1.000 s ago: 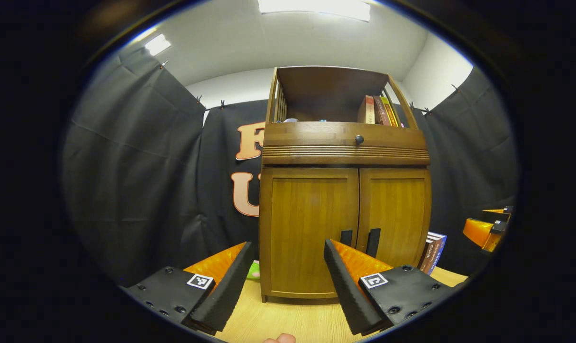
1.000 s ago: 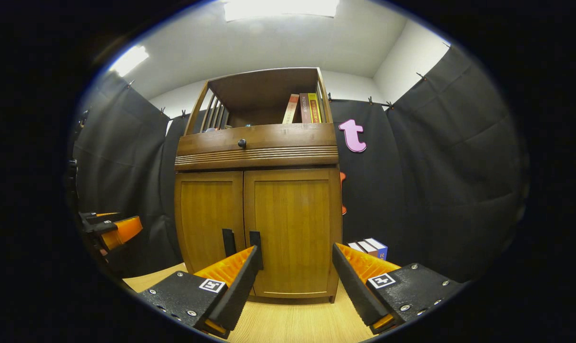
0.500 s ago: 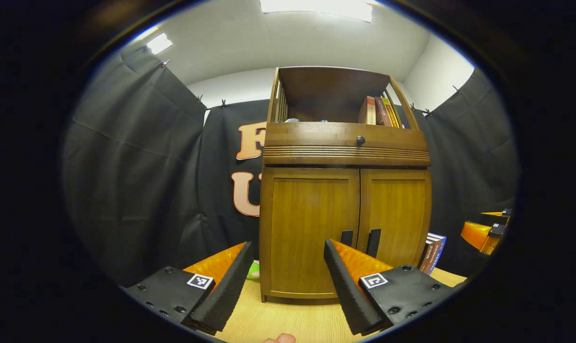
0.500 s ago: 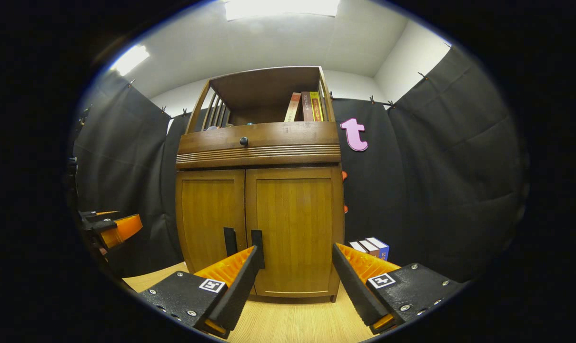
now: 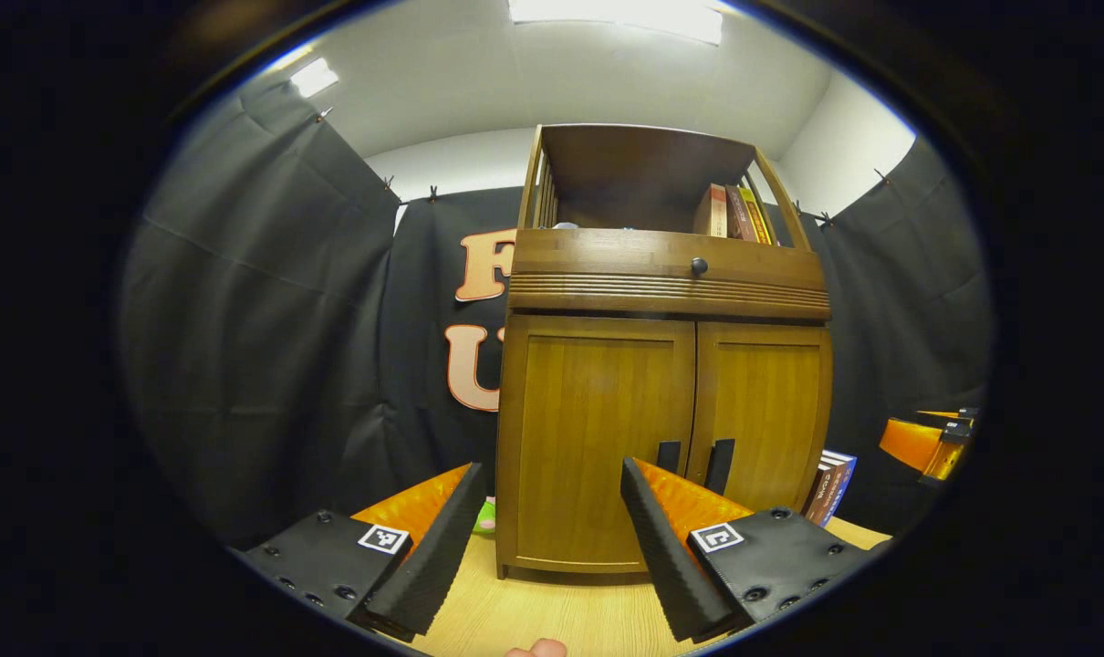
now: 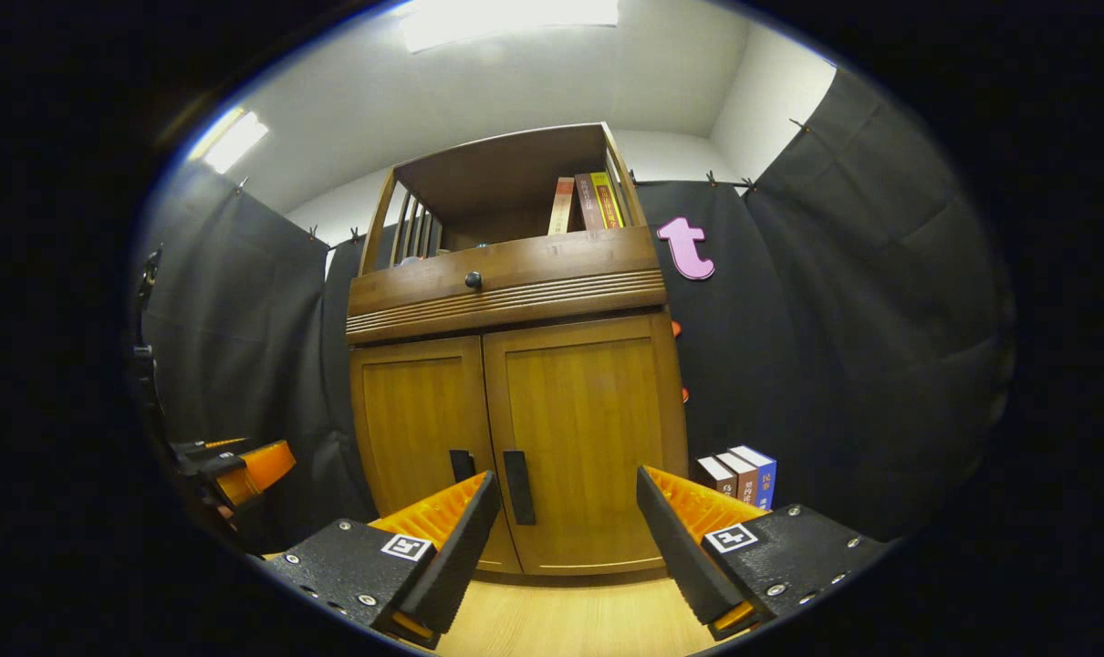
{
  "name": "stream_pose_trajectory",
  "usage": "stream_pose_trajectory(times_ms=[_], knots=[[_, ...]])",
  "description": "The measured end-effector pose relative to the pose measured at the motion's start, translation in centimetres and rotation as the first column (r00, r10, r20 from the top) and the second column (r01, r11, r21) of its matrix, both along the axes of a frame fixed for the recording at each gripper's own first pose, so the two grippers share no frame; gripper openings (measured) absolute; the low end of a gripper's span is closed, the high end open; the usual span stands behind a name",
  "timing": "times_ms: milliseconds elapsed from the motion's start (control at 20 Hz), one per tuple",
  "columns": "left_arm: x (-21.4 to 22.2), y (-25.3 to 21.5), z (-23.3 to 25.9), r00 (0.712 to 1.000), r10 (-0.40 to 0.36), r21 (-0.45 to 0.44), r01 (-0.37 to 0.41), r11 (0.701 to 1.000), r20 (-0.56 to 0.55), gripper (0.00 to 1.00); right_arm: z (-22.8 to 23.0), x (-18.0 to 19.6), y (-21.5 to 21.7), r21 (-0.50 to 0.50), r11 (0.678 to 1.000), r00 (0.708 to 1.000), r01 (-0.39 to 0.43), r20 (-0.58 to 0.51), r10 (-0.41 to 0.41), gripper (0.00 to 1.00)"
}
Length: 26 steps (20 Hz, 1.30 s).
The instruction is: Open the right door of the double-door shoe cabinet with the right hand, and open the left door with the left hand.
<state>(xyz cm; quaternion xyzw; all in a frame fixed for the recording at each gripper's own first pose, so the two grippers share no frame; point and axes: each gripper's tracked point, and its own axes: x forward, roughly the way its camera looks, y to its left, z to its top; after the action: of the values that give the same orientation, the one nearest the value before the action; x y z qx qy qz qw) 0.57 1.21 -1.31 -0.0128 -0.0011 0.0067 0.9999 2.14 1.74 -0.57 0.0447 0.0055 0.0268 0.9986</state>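
**Both grippers spread before the closed shoe cabinet, ahead of the first pull**

Largest to smallest. The shoe cabinet (image 6: 515, 401) stands on the counter (image 6: 570, 620), straight ahead of both sets of jaws, with an open shelf on top and a knobbed drawer (image 6: 506, 274) beneath it; both doors are shut, so neither opening has begun. The right door (image 6: 588, 438) lies beyond the gap of the right gripper (image 6: 566, 538), whose jaws are released and spread wide, holding nothing. The right handle (image 6: 518, 486) sits just beyond that gripper's left jaw, which suggests a short sideways shift before the jaws can straddle it. The left door (image 5: 598, 438) lies beyond the gap of the left gripper (image 5: 547, 538), jaws likewise released and empty; the left handle (image 5: 667, 454) sits just above its right jaw. The two handles flank the centre seam, presumably so each hand pulls outward from the middle. Books (image 6: 739, 473) stand on the counter beyond the right gripper's right jaw, others (image 6: 588, 203) on the top shelf; their spine lettering is too small to read.
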Motion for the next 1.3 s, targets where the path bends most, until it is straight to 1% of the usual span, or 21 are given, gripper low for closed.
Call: stream_pose_trajectory(times_ms=[50, 100, 150, 200, 250, 450, 700, 850, 900, 1050, 1100, 1300], knots=[[0.1, 0.1, -0.3, 1.000, 0.002, -0.004, -0.002, 1.000, -0.006, 0.99, 0.0, 0.7, 0.2, 0.001, 1.000, 1.000, -0.005, 0.004, 0.005, 0.93], [0.0, 0.2, -0.6, 1.000, -0.001, -0.004, 0.001, 1.000, -0.013, 0.96, 0.2, 1.5, 0.5, -0.002, 1.000, 1.000, -0.010, 0.012, 0.010, 0.93], [0.0, 0.2, -0.8, 1.000, -0.002, -0.002, 0.002, 1.000, -0.018, 0.99, 0.2, 2.4, 1.0, -0.017, 1.000, 1.000, -0.021, 0.022, 0.021, 0.93], [0.1, 0.5, -0.9, 1.000, 0.004, -0.003, -0.004, 1.000, -0.021, 0.96, 0.2, 3.4, 1.6, -0.040, 0.999, 0.999, -0.035, 0.025, 0.036, 0.93], [-0.2, 0.8, -1.0, 1.000, 0.008, -0.005, -0.008, 1.000, -0.023, 0.99, -0.2, 4.5, 2.3, -0.065, 0.997, 0.998, -0.049, 0.022, 0.050, 0.93], [-0.6, 2.1, -1.0, 0.999, 0.037, 0.005, -0.037, 0.999, -0.023, 0.99, -1.6, 9.0, 4.7, -0.134, 0.988, 0.997, -0.075, 0.017, 0.078, 0.93], [-1.4, 4.3, -0.4, 0.996, 0.084, 0.019, -0.084, 0.996, -0.006, 0.98, -4.6, 13.8, 8.0, -0.164, 0.981, 0.994, -0.103, -0.035, 0.099, 0.93], [-2.1, 5.3, -0.1, 0.995, 0.099, 0.026, -0.099, 0.995, 0.005, 0.94, -6.6, 17.5, 8.4, -0.201, 0.976, 0.996, -0.086, -0.024, 0.082, 0.92], [-2.3, 5.6, 0.1, 0.994, 0.107, 0.032, -0.107, 0.994, 0.005, 0.99, -7.5, 18.6, 8.5, -0.209, 0.975, 0.997, -0.078, -0.031, 0.073, 0.92], [-2.8, 6.7, 0.2, 0.991, 0.130, 0.043, -0.130, 0.991, 0.012, 0.99, -10.8, 21.4, 8.0, -0.228, 0.973, 0.996, -0.042, -0.087, 0.023, 0.91], [-3.0, 7.0, 0.2, 0.991, 0.135, 0.041, -0.135, 0.990, 0.010, 0.94, -11.5, 22.2, 7.9, -0.229, 0.973, 0.994, -0.035, -0.110, 0.010, 0.91], [-3.1, 7.8, -0.1, 0.989, 0.147, 0.035, -0.148, 0.988, 0.004, 0.97, -13.3, 23.4, 7.8, -0.204, 0.979, 0.988, -0.012, -0.153, -0.020, 0.91]])
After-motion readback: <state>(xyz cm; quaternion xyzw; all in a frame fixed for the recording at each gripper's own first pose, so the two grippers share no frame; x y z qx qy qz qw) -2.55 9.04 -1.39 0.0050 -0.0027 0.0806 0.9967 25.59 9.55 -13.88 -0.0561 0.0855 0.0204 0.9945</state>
